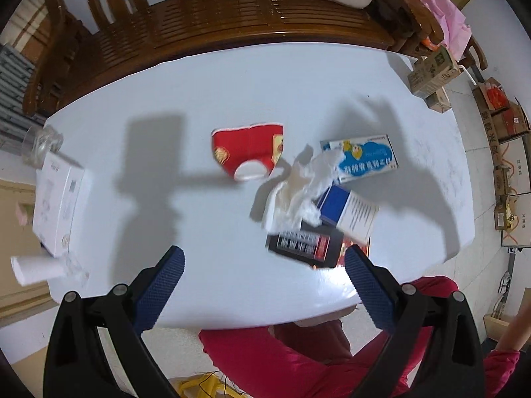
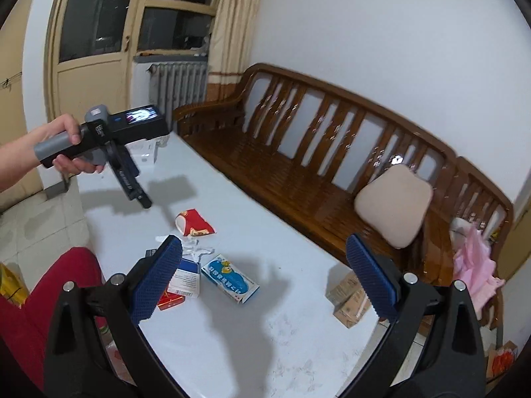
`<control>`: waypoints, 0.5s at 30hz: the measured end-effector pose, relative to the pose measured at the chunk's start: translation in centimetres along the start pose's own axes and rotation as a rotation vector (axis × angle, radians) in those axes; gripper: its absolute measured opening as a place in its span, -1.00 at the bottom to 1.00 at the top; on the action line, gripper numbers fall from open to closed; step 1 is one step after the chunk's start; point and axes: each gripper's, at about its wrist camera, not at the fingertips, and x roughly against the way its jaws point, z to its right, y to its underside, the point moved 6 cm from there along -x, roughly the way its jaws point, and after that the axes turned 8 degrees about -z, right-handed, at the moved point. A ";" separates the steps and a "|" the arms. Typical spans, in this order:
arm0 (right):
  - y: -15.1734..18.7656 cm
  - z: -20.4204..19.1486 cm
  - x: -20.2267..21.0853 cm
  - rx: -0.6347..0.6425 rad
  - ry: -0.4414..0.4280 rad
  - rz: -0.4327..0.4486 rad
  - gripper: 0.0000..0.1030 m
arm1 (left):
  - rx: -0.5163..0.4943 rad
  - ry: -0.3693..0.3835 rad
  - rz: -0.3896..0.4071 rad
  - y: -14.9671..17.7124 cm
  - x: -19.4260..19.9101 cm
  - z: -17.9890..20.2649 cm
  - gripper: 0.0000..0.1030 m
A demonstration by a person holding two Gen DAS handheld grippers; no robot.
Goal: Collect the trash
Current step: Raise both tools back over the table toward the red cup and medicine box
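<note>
Trash lies on the white table [image 1: 199,116]: a crushed red paper cup [image 1: 247,154], a crumpled clear plastic wrapper [image 1: 298,189], a blue-and-white medicine box [image 1: 360,157], a blue-and-white box [image 1: 348,212] and a black-and-red box [image 1: 305,243]. My left gripper [image 1: 264,285] is open and empty, held above the table's near edge. My right gripper [image 2: 264,273] is open and empty, above the table; past it lie the red cup [image 2: 194,222], the medicine box [image 2: 229,278] and the blue-and-white box [image 2: 184,280]. The left gripper also shows in the right wrist view [image 2: 132,182].
A white box [image 1: 58,205], a glass jar [image 1: 39,142] and a white roll [image 1: 36,268] sit at the table's left end. A wooden bench [image 2: 298,165] with a beige cushion [image 2: 393,205] stands behind the table. Cardboard boxes [image 1: 431,73] stand on the floor.
</note>
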 end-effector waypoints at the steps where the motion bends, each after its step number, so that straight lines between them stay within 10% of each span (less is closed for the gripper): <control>1: 0.0 0.1 -0.5 0.004 -0.005 -0.007 0.88 | -0.013 -0.007 -0.007 -0.8 -0.3 0.3 0.83; 15: 0.6 -0.9 -12.1 0.114 -0.142 -0.182 0.87 | -0.069 -0.029 -0.109 -6.6 -6.0 0.8 0.83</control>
